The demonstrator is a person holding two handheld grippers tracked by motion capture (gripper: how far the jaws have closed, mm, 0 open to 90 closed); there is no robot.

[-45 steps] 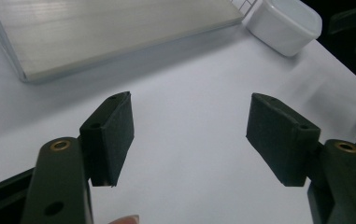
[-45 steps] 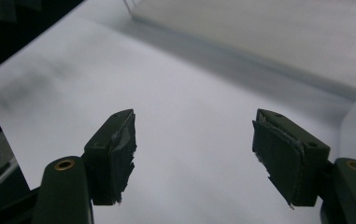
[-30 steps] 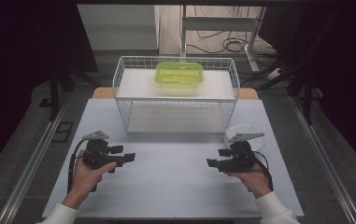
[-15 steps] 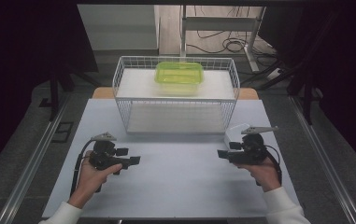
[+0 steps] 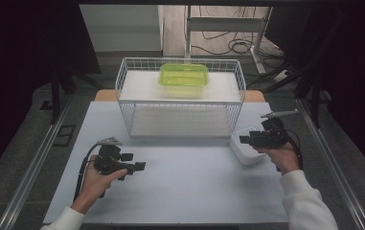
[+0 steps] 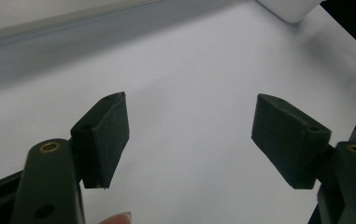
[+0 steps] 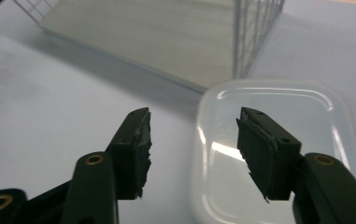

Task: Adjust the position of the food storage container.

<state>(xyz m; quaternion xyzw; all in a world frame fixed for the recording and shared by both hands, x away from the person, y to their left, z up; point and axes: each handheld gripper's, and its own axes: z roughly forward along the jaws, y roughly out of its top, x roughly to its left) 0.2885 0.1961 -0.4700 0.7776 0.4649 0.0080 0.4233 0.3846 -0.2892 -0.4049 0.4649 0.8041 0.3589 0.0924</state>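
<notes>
On white table sheet [image 5: 189, 191] we see white wire rack [image 5: 180, 103] at far middle, green lidded plastic box [image 5: 183, 76] on its upper shelf. Clear rounded-square plastic container [image 7: 278, 140] sits just beside rack's right corner. Our right gripper [image 7: 192, 140] hovers over its edge, jaws released. Left gripper [image 6: 189, 135] near front-left, jaws spread, empty.

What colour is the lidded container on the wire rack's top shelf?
Translucent yellow-green container, clearest in the high view, on the white wire rack.
</notes>
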